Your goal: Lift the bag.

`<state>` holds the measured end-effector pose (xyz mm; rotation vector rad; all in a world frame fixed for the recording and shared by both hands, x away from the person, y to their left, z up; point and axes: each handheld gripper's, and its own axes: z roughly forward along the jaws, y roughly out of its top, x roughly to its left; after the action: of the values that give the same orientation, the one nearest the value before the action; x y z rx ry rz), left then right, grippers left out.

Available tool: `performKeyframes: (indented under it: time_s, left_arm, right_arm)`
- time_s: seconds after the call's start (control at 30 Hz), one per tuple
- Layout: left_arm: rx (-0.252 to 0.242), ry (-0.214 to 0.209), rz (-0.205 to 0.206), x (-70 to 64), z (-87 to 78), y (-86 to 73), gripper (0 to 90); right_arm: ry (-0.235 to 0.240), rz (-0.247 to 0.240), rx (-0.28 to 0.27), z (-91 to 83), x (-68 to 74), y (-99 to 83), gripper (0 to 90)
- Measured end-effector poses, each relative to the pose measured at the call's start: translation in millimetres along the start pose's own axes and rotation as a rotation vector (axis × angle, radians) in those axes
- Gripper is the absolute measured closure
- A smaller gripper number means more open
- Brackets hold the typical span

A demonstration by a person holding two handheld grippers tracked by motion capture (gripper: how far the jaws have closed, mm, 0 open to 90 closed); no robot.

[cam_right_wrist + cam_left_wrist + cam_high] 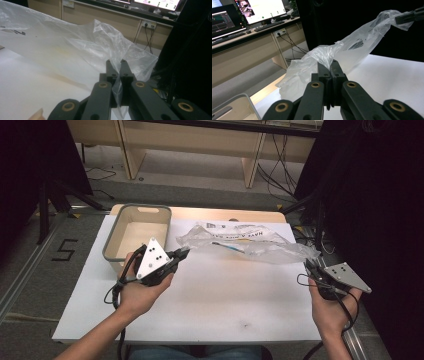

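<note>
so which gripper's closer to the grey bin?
Left. The left gripper sits right beside the grey bin, clamped on the near end of the plastic bag. The right gripper pinches the bag's far end, across the table from the bin.

Grippers: two. Left gripper (183, 254), one; right gripper (308, 266), one; each has two black jaws and one grey three-cornered plate on top.

Hands: two, one per gripper.

Clear plastic bag (240, 241): one, crumpled, with printed lettering.

Grey bin (111, 241): one, with one handle slot visible in its far wall.

White table (210, 300): one.

Monitors (263, 8) in the left gripper view: two lit screens; one keyboard (268, 25) below them.
</note>
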<state>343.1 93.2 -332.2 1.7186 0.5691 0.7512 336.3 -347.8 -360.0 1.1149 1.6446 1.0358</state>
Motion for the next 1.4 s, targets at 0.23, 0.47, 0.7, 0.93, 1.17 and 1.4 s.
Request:
performKeyframes:
  time_s: [0.23,0.47,0.7,0.93,1.17,1.4]
  left_arm:
    - [-0.03,-0.007,0.008,-2.6,-3.3,9.2,89.4]
    - [-0.054,-0.009,0.008,-3.8,-4.3,15.7,89.4]
    - [-0.073,-0.015,0.015,-6.9,-8.0,20.4,89.4]
    - [-0.087,-0.021,0.026,-9.7,-11.7,25.0,89.4]
    - [-0.102,-0.017,0.024,-10.1,-13.0,26.7,89.4]
    - [-0.125,-0.018,0.028,-11.5,-15.7,30.6,89.4]
  right_arm:
    - [-0.005,0.001,-0.018,-1.8,0.2,4.3,89.9]
    - [-0.008,0.005,-0.033,-3.8,-0.4,8.3,89.9]
    - [-0.011,0.006,-0.041,-4.9,-0.6,10.4,89.9]
    - [-0.012,0.006,-0.047,-5.3,-0.5,11.4,89.9]
    - [-0.013,0.006,-0.049,-5.4,-0.8,11.4,89.9]
    - [-0.013,0.007,-0.054,-6.4,-0.4,12.4,89.9]
